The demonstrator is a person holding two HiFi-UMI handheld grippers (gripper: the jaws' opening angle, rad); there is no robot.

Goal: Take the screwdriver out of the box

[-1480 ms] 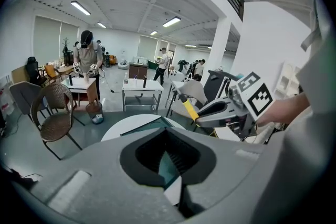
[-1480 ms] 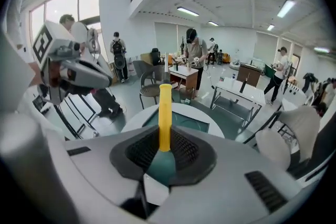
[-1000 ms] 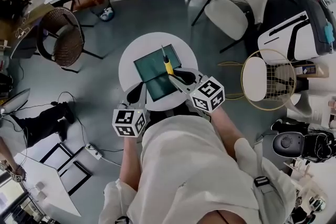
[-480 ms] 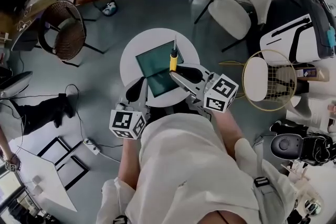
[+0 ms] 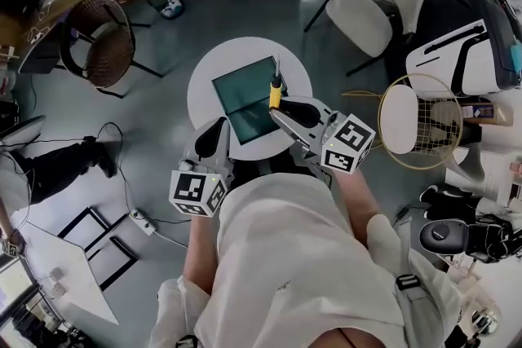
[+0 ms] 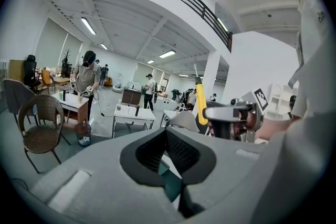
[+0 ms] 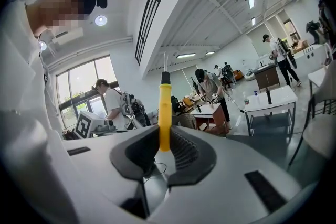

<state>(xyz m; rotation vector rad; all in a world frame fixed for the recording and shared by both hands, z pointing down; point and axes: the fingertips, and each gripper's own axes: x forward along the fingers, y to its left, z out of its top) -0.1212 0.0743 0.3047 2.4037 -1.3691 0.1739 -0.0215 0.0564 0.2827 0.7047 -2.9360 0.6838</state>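
The right hand-held gripper (image 5: pixel 279 112) clamps the yellow screwdriver (image 5: pixel 276 94) upright, over the teal box (image 5: pixel 245 94) at frame centre; the left hand-held gripper (image 5: pixel 218 130) is slightly parted and empty

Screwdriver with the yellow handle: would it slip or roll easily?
Probably stiff and light: the screwdriver stands upright, unbent, pinched only at its handle. The smooth round handle might slip between the fingers, and would likely roll if laid down.
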